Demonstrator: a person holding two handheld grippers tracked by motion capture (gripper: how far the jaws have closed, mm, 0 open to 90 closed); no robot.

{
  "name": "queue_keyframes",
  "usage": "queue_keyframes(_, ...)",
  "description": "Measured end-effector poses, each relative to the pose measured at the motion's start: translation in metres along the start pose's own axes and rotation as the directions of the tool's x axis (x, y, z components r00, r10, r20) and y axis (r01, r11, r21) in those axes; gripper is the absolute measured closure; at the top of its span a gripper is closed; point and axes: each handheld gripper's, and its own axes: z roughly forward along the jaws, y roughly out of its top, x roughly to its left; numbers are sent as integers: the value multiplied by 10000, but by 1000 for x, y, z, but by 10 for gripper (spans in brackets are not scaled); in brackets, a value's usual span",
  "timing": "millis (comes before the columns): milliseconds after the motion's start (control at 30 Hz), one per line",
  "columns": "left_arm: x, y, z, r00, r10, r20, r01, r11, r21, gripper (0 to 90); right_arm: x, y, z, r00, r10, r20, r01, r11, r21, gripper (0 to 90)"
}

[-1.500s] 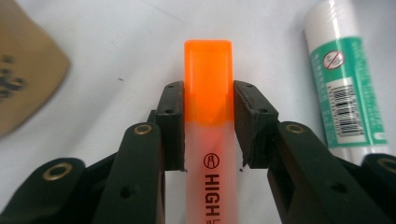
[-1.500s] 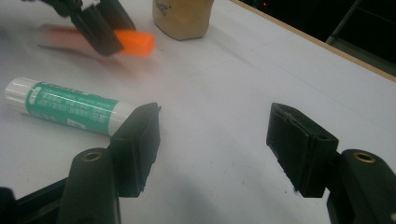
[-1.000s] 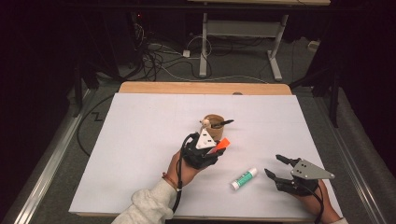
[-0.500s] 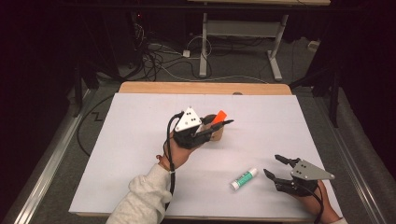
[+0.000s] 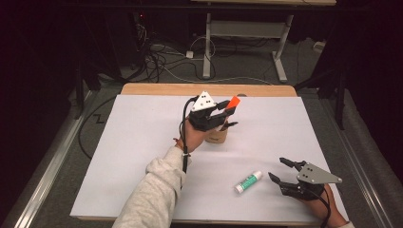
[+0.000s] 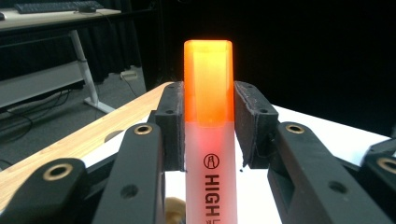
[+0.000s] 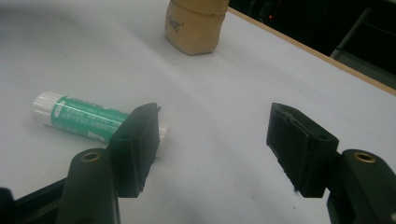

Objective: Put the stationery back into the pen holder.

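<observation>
Clamped on the orange highlighter [image 6: 208, 140], left gripper [image 5: 227, 114] should centre it over the tan cup [image 5: 216, 135] (probably its destination) before releasing, while right gripper [image 5: 283, 172] rests open.

room: dark | floor [image 5: 332, 109]: grey, beyond the left claw | cables [image 5: 161, 59]: tangled there | desk frame [image 5: 247, 33]: white-legged, farther back

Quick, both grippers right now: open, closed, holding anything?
Left gripper: closed on the orange highlighter, held above the tan cup.
Right gripper: open, empty, beside the glue stick.
</observation>
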Motion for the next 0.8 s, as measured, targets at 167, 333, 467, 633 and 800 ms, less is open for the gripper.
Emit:
queue_keyframes(167, 7, -4, 14, 9998, -156, -79, 156, 9999, -4, 642, -2, 2, -3, 9999, 105, -12, -105, 9998, -182, 355)
queue_keyframes(333, 12, -10, 22, 9998, -120, -186, 126, 9994, 335, 641, 0, 3, -3, 9999, 19, -112, -21, 9998, -182, 355)
queue_keyframes(467, 19, -16, 23, 9989, -312, -343, 327, 9984, 468, 641, 1, 3, -3, 9998, -59, -187, 56, 9998, -167, 355)
queue_keyframes(633, 29, -22, 21, 9971, -690, -323, 698, 9973, 231, 640, 1, 3, -2, 9997, -52, -226, 48, 9998, -167, 355)
queue_keyframes(800, 30, -24, 22, 9970, -713, -309, 724, 9967, 355, 639, 2, 3, -2, 9995, -76, -303, 71, 9999, -146, 355)
